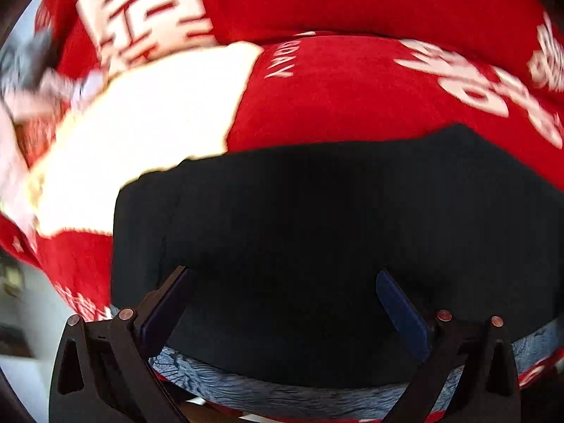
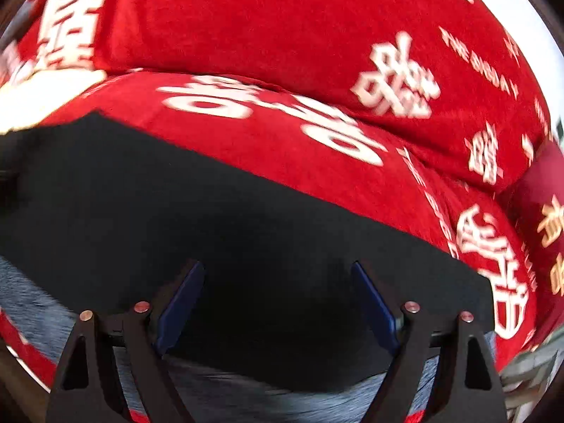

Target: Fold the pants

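Left gripper [image 1: 282,278] — fingers spread wide, nothing between, poised over black pants [image 1: 317,229]. Right gripper [image 2: 278,271] — fingers likewise apart, empty, above the same pants [image 2: 211,211]. Beyond fingertips: red bedding [image 2: 282,35] with white characters. Below fingers: blue-grey fabric [image 1: 282,391].

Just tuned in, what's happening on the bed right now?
A person is folding dark pants on a red bedspread with white characters, one handheld gripper per hand. Both the left gripper and right gripper are above the dark fabric with jaws wide apart, holding nothing. The pants lie flat, partly over a blue-grey patterned cloth.
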